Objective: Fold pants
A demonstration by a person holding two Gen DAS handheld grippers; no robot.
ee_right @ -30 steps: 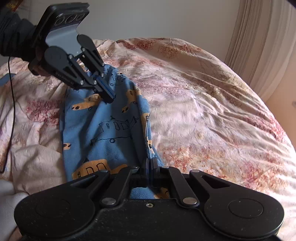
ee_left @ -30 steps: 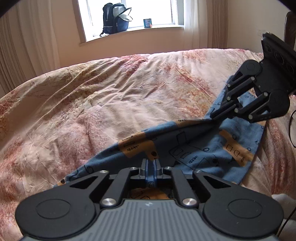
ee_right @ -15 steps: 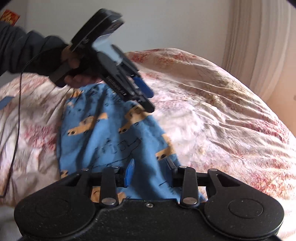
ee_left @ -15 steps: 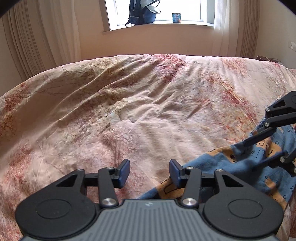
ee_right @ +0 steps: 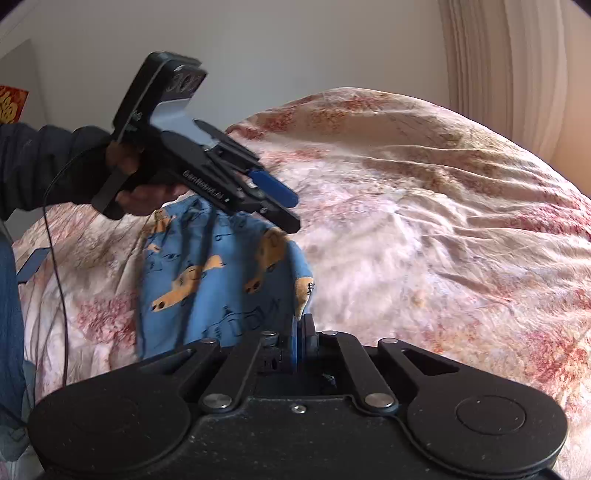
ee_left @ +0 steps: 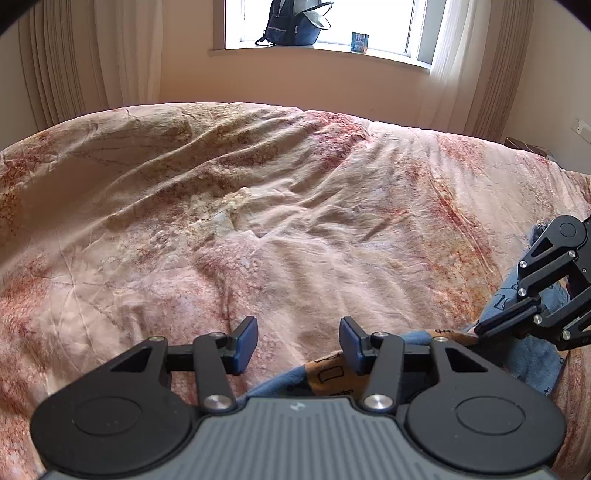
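Blue pants (ee_right: pixel 221 288) lie on the bed (ee_left: pixel 258 221), toward five o'clock in the left view. Right gripper (ee_right: pixel 301 332) jaws are clamped on their edge; left gripper (ee_left: pixel 298 341) jaws stand apart, empty.

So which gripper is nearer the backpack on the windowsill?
Left. The left gripper points across the bed toward the window where the backpack sits. The right gripper is off to its right over the blue pants, no closer to the sill.
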